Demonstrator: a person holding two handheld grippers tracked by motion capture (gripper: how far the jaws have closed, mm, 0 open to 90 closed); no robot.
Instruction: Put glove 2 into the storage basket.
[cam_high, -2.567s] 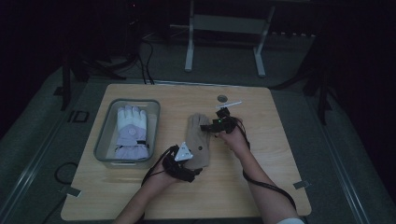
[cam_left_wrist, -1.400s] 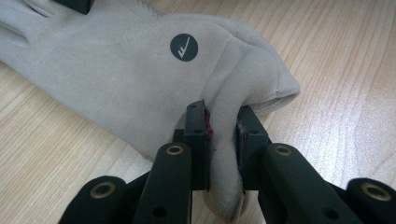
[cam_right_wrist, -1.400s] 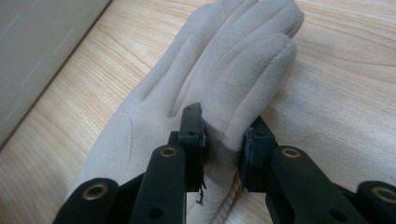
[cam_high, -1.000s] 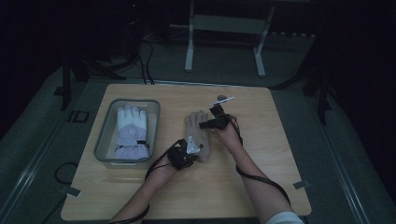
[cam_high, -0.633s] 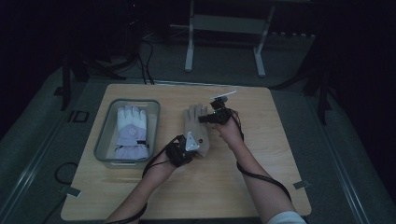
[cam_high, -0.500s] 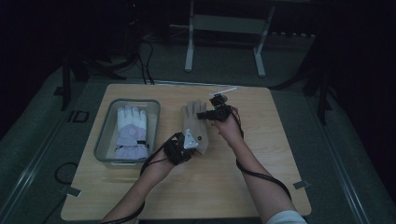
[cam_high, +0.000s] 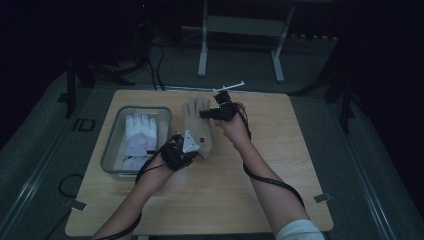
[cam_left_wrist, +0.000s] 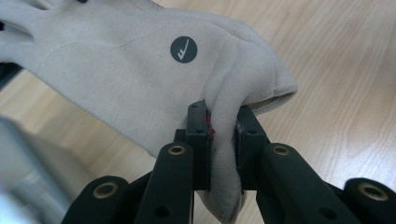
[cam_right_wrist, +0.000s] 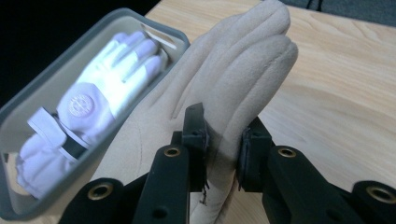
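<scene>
A tan suede glove (cam_high: 198, 126) with a round dark logo (cam_left_wrist: 183, 49) hangs above the wooden table (cam_high: 280, 165), stretched between both hands. My left gripper (cam_high: 186, 149) is shut on its cuff edge (cam_left_wrist: 223, 140). My right gripper (cam_high: 214, 111) is shut on the side of the glove near its fingers (cam_right_wrist: 224, 135). The glove's fingers (cam_right_wrist: 261, 37) point away in the right gripper view. A white and lilac glove (cam_high: 138, 139) lies inside the grey bin (cam_high: 111, 155) left of the tan glove.
The grey bin (cam_right_wrist: 28, 107) stands at the table's left side. A white metal frame (cam_high: 240, 30) stands on the floor beyond the far edge. Cables trail from both grippers along the forearms. Bare wood lies right of the hands and toward the front edge.
Both grippers have lifted the tan glove off the table and carried it toward the far edge and slightly left, nearer the bin. Both grips have held.
</scene>
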